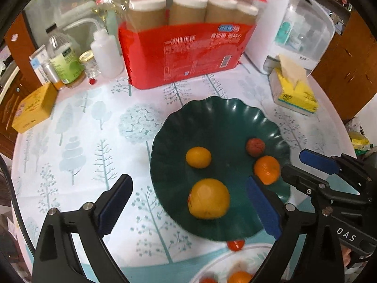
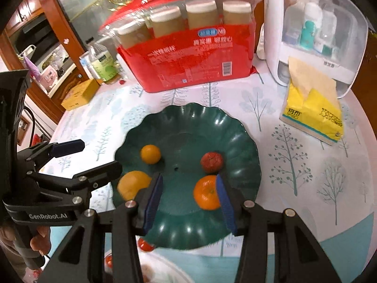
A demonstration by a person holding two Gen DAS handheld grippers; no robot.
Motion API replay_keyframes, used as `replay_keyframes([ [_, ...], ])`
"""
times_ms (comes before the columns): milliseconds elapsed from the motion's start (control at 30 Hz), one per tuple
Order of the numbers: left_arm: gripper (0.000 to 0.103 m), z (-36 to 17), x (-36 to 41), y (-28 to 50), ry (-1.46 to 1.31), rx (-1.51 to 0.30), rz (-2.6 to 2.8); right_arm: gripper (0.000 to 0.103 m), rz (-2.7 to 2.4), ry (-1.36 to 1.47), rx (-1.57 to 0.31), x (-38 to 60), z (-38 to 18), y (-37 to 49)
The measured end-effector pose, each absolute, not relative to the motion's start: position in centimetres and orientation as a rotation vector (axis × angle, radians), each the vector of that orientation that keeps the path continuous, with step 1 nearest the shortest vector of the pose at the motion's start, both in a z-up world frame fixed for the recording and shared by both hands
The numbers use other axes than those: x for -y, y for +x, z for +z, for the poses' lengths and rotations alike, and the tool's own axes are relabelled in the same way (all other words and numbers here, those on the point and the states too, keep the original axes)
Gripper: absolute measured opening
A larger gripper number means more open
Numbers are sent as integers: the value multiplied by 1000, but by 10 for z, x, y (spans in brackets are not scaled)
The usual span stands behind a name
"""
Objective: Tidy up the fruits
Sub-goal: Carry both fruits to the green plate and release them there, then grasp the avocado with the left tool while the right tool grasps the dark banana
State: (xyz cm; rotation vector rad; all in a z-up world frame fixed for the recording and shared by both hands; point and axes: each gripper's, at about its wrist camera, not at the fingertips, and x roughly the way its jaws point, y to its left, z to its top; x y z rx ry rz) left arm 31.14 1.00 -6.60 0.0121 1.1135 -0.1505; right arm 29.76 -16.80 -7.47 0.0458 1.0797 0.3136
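Closest to both cameras is a white plate (image 1: pixel 226 261) at the bottom edge with a few small orange and red fruits on it, mostly cut off, plus a little red fruit (image 1: pixel 235 244) sitting right between that plate and the green plate (image 1: pixel 219 108).

The left gripper (image 1: pixel 188 210) is spread wide with nothing in it, hanging above the near-left part of the green plate, and the big yellow-orange fruit (image 1: pixel 209 198) lies loose in the plate under it. The right gripper (image 2: pixel 189 202) is only partly open and isn't gripping anything either; in its own view the orange mandarin (image 2: pixel 207 195) shows just inside its right finger, resting on the plate, no squeeze on it.

Further into the green plate there's a small yellow citrus (image 1: pixel 198 157) and a dark reddish fruit (image 1: pixel 255 146), all apart from each other.

Behind that, on the tree-print counter (image 1: pixel 94 141): a yellow tissue pack (image 1: pixel 294 92) to the right, a red pack of paper cups (image 1: pixel 183 47) in the middle, bottles (image 1: pixel 66 56) and a yellow box (image 1: pixel 33 110) to the left, and a white storage box (image 1: pixel 294 28) at the back right.
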Motion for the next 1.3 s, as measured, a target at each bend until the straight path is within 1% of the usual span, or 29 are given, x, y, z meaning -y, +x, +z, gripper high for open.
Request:
replay_keyframes([
  [433,97,2,-7,232,8,-1046,-120,47,328,37,-979,185,-12,220],
  [767,97,42,-7,162,-1,-941,-70,47,367,13,-920,193,16,156],
  [900,97,43,-9,140,-28,-928,-60,47,389,9,-912,195,19,133],
  [1300,97,7,-17,81,-30,-981,-40,47,434,24,-963,199,1,76],
])
